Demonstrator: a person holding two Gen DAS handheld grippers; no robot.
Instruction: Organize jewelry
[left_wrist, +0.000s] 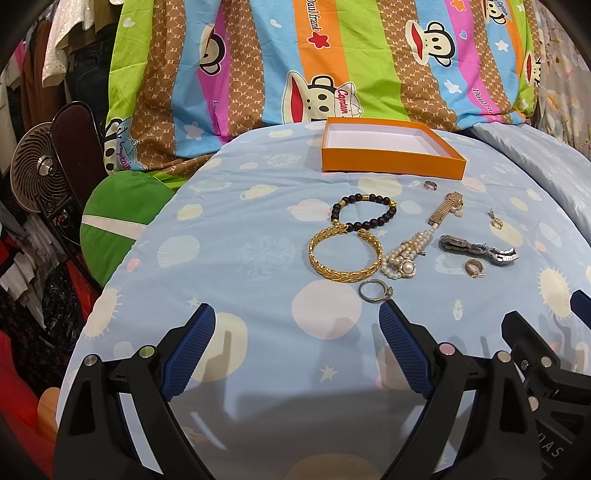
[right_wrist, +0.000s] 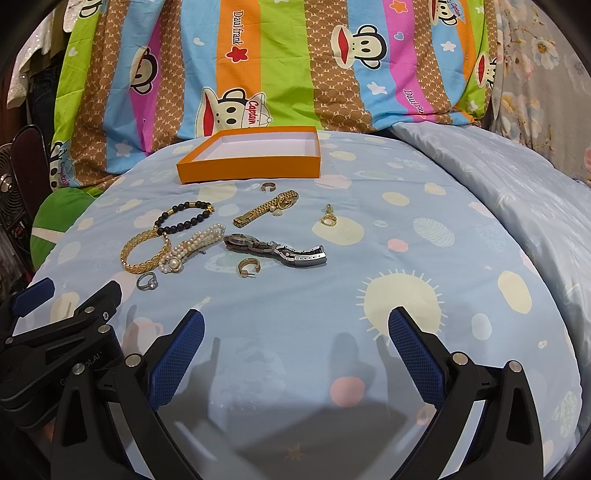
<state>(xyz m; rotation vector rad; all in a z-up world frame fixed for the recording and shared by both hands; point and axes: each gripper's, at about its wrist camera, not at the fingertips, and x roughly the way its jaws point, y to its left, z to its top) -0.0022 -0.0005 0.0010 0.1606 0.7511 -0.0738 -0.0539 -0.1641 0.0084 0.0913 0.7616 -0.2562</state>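
Observation:
An empty orange box (left_wrist: 391, 162) (right_wrist: 251, 168) with a white inside sits at the far side of the light blue bed sheet (left_wrist: 240, 236). In front of it lie several pieces: a black bead bracelet (left_wrist: 364, 212) (right_wrist: 181, 218), a gold bangle (left_wrist: 345, 254) (right_wrist: 142, 251), a pearl piece (left_wrist: 404, 258) (right_wrist: 192, 247), a gold watch (left_wrist: 445, 208) (right_wrist: 266, 212), a silver watch (left_wrist: 480, 249) (right_wrist: 277, 251), a silver stone ring (left_wrist: 375, 290) (right_wrist: 147, 282) and small gold rings. My left gripper (left_wrist: 297, 317) is open, just short of the stone ring. My right gripper (right_wrist: 295, 321) is open over bare sheet.
A striped cartoon-print quilt (left_wrist: 332, 55) (right_wrist: 277, 66) rises behind the box. A green cushion (left_wrist: 118, 218), a small fan (left_wrist: 35, 170) and hanging clothes stand to the left of the bed. A pale blue duvet (right_wrist: 517, 192) lies on the right.

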